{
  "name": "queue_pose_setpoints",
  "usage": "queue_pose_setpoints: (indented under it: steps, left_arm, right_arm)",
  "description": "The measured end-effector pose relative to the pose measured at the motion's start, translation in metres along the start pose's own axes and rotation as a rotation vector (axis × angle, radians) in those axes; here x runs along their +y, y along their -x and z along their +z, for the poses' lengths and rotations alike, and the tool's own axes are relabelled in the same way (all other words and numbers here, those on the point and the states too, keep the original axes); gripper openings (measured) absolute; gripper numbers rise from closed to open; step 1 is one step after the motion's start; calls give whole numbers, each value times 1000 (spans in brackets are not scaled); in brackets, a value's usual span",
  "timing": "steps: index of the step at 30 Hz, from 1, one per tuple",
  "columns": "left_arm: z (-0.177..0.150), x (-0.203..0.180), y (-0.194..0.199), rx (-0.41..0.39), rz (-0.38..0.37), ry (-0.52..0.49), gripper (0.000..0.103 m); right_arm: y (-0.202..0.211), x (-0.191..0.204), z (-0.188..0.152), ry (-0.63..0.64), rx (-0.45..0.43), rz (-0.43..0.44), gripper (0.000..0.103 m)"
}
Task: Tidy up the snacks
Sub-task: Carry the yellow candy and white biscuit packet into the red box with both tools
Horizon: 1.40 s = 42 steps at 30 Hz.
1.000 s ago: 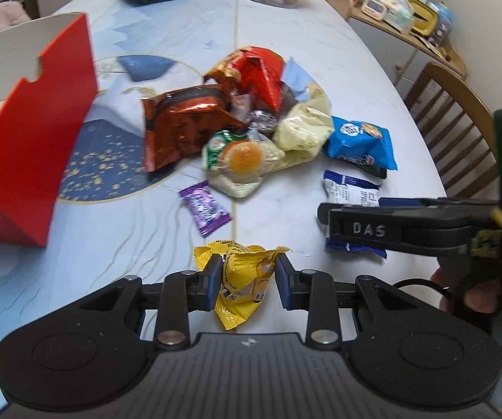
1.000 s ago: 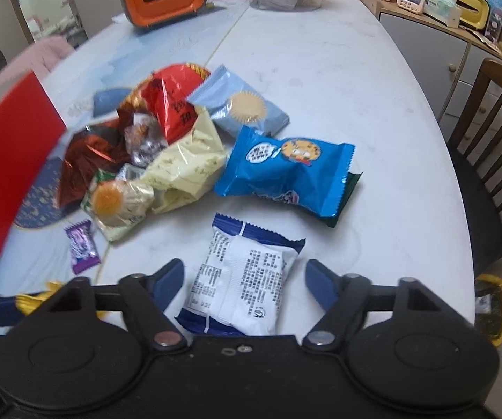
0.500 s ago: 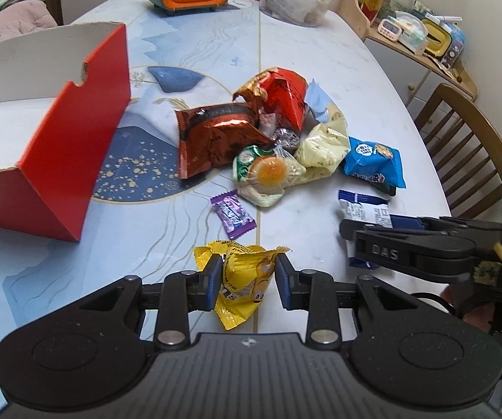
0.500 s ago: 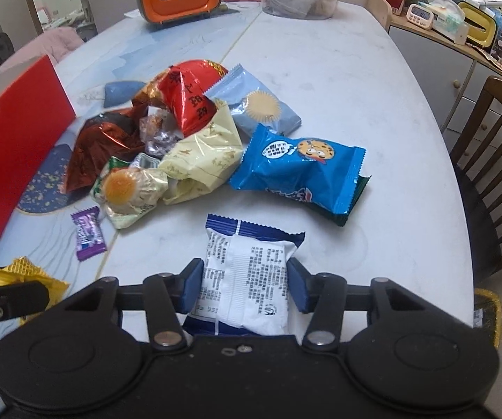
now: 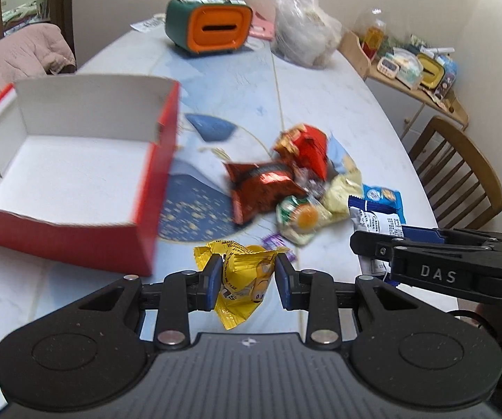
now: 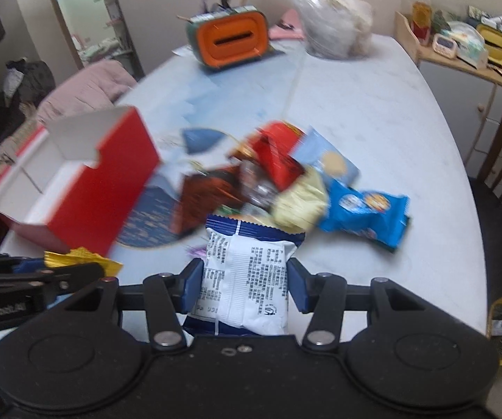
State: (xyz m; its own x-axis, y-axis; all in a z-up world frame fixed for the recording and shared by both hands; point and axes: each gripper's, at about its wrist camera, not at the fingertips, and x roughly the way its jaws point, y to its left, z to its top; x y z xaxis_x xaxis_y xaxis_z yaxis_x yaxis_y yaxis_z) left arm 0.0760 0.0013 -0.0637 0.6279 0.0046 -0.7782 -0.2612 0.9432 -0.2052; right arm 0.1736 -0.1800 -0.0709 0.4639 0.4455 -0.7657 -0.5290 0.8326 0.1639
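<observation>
Both claws have risen off the desk point(image 5: 320, 104) since a second ago, and the right claw point(image 6: 244, 281), then spread wide, now grips the white packet point(image 6: 247, 279). Left claw point(image 5: 249, 281) is clenched on the yellow packet point(image 5: 244, 282), held above the desk near the red box point(image 5: 76, 160). Risk: either slippery wrapper, pinched only at its sides, could slide out mid-carry, or catch the box's wall and drop outside. Remaining snacks point(image 5: 300, 188) lie heaped beyond.

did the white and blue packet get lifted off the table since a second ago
Yes. The white and blue packet lay flat on the table between open jaws; now the right gripper pinches it, raised, overlapping the snack pile.
</observation>
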Motion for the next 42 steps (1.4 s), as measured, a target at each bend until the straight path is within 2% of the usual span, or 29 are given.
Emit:
queue_pose_setpoints:
  steps: [11,21,34,42]
  left_arm:
    - [31,76,32,-41,28,40,32]
    - [62,144,41,-66,84,80,32]
    - [92,205,6,-9,154,47,32]
    - [93,223,-27,56,179,24,32]
  right_arm:
    - [-3,97,33,81,-54,73,49]
    - [-39,158,60,144,-39,100,49]
    - [-92,217,70,261,20,91,49]
    - [-123,232,65,307,91,81,49]
